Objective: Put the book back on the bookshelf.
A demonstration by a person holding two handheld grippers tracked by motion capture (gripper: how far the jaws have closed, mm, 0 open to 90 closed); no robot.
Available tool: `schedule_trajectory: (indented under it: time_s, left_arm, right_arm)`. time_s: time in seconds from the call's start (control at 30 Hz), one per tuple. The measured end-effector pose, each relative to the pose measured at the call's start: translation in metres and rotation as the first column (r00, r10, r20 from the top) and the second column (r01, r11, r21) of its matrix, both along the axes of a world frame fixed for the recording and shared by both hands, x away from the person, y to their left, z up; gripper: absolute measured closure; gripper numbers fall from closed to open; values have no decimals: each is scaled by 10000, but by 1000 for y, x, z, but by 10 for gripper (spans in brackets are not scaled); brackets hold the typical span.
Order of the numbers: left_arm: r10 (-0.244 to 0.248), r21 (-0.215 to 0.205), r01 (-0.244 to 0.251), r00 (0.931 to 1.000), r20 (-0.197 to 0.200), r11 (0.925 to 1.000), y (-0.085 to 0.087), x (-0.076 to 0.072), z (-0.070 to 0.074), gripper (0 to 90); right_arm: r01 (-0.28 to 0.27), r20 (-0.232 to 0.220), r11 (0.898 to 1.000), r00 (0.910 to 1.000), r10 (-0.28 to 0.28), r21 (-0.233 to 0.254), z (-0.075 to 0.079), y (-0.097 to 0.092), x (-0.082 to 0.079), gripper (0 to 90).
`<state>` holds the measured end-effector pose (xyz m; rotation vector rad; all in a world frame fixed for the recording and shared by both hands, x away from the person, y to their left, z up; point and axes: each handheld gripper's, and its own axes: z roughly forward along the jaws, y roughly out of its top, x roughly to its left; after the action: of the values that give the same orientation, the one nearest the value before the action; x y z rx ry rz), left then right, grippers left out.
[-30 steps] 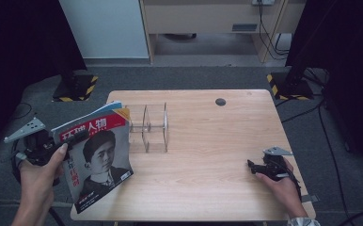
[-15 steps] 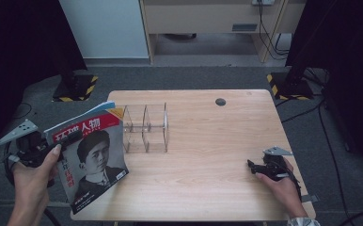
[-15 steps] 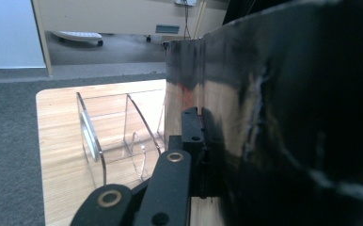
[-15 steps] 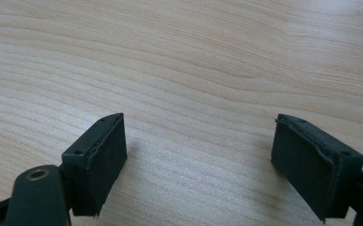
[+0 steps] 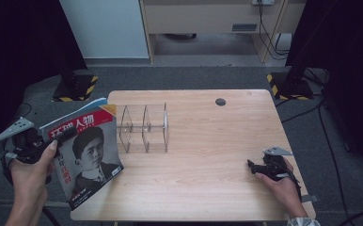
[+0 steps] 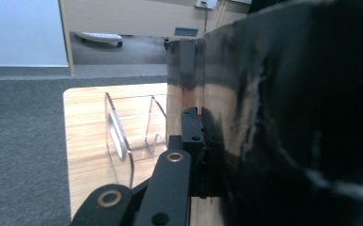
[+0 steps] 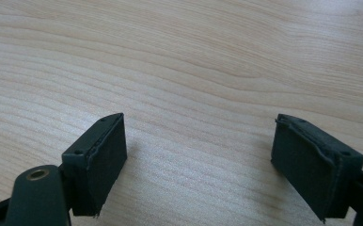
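Now I hold the magazine [image 5: 83,157].
My left gripper [image 5: 57,141] pinches it upright, rack [image 5: 144,128] at two o'clock; right gripper [image 5: 259,168] rests spread.

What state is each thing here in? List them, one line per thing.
magazine: held up, tilted, cover facing the high view, at the table's left edge.
left gripper: shut on the magazine.
right gripper: open, nothing between its jaws, low over the table.
clear divider rack: upright on the table, slots empty.
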<state>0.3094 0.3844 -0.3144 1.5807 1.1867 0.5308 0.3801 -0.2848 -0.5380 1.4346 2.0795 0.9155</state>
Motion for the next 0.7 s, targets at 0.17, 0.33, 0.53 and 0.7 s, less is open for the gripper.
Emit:
schedule_trajectory:
  time_s: [0.17, 0.33, 0.53, 0.7]
  left_arm:
    - [239, 170, -239, 9997, -2, 9996, 2, 9, -1, 863]
    - [383, 121, -383, 9993, 46, 9992, 2, 16, -1, 863]
    - [661, 135, -662, 9978, 111, 9977, 0, 29, -2, 864]
    - [892, -52, -891, 9959, 168, 9960, 1, 37, -3, 863]
  right_arm:
    - [8, -18, 10000, 10000, -8, 18, 0, 0, 0, 187]
    - [-39, -27, 10000, 10000, 39, 11, 0, 0, 0, 186]
    - [-45, -31, 10000, 10000, 45, 15, 0, 1, 0, 186]
    - [-64, -31, 10000, 10000, 64, 12, 0, 1, 0, 186]
